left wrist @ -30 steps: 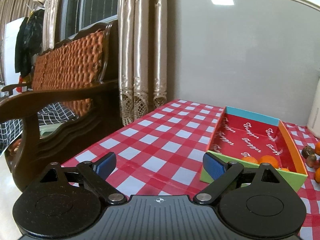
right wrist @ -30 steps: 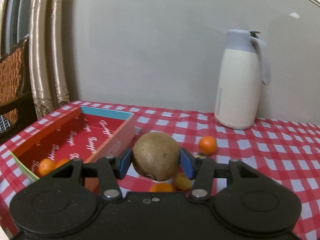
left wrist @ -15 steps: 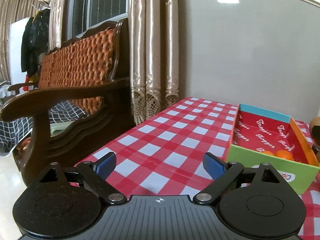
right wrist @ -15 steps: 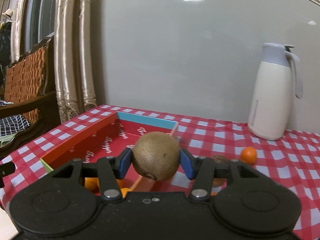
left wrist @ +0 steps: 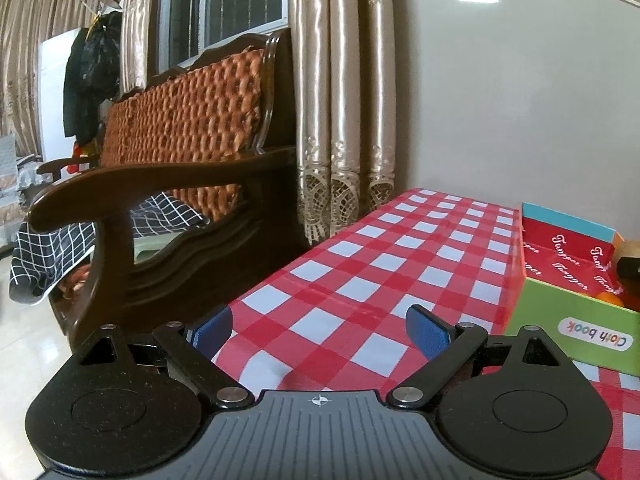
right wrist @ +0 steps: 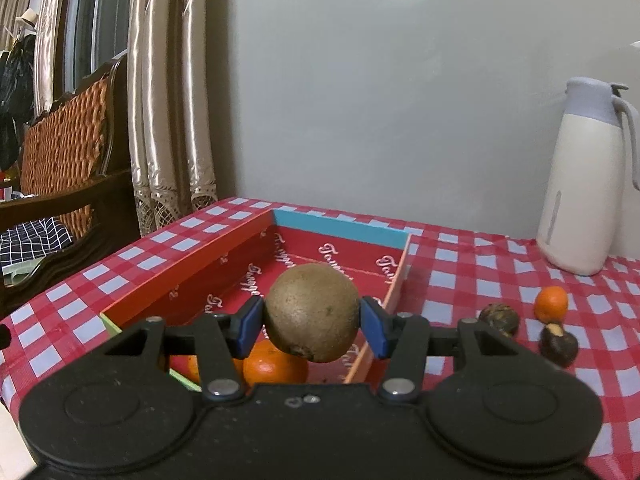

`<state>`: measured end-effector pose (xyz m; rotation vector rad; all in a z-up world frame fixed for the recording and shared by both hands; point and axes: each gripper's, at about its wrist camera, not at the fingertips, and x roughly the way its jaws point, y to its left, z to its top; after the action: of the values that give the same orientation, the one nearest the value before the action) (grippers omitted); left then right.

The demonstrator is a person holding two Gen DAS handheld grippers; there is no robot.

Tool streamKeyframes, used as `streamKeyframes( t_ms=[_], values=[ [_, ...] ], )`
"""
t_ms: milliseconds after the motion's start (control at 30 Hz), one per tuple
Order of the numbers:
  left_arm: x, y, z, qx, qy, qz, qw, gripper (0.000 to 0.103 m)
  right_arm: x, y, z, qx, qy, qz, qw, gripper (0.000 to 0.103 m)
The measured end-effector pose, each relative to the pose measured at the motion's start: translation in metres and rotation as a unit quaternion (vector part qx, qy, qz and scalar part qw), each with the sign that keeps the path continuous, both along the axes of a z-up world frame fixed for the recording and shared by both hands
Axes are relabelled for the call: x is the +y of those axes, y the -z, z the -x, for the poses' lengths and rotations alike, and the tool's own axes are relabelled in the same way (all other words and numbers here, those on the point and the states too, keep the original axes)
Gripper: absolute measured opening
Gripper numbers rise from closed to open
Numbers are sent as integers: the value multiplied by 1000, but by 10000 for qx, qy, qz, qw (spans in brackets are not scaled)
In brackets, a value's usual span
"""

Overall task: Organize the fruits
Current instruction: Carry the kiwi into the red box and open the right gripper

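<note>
A kiwi (right wrist: 313,312) is held between the blue pads of the right claw (right wrist: 313,322), pinched at its widest part and carried above the near end of the open box (right wrist: 340,227). Just below the kiwi an orange (right wrist: 275,366) lies on the red box floor, with a second one partly hidden behind the claw's left finger. Beyond the box's right wall, on the checked desk (right wrist: 460,276), one more orange (right wrist: 551,303) and two dark fruits (right wrist: 499,318) are left, well short of a white jug (right wrist: 580,184) by the wall. The left claw (left wrist: 319,332) is seen spread wide and empty over bare cloth, just beside the box's green end wall (left wrist: 560,320). The step in hand is judged to be the drop into the box. A round, firm fruit gripped only at two small pads may be squeezed out if the hold is eased unevenly; if it is let go from this height onto the orange beneath, it could be bounced against the low wall or bruised. A release farther along the empty floor is likely to be safer.
</note>
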<state>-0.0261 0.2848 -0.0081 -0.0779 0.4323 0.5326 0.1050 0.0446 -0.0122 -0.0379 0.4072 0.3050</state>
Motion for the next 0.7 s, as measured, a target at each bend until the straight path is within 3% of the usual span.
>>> streamKeyframes(
  t_ms=[600, 667, 700],
  values=[
    [-6, -3, 0, -4, 53, -37, 10000, 93, 3, 4, -3, 6, 48, -31, 10000, 51],
    [-9, -4, -1, 1, 73, -54, 10000, 93, 3, 4, -3, 8, 43, -48, 10000, 55],
    [-10, -4, -1, 6, 85, -60, 9999, 93, 3, 3, -1, -68, 50, -44, 10000, 66]
  ],
)
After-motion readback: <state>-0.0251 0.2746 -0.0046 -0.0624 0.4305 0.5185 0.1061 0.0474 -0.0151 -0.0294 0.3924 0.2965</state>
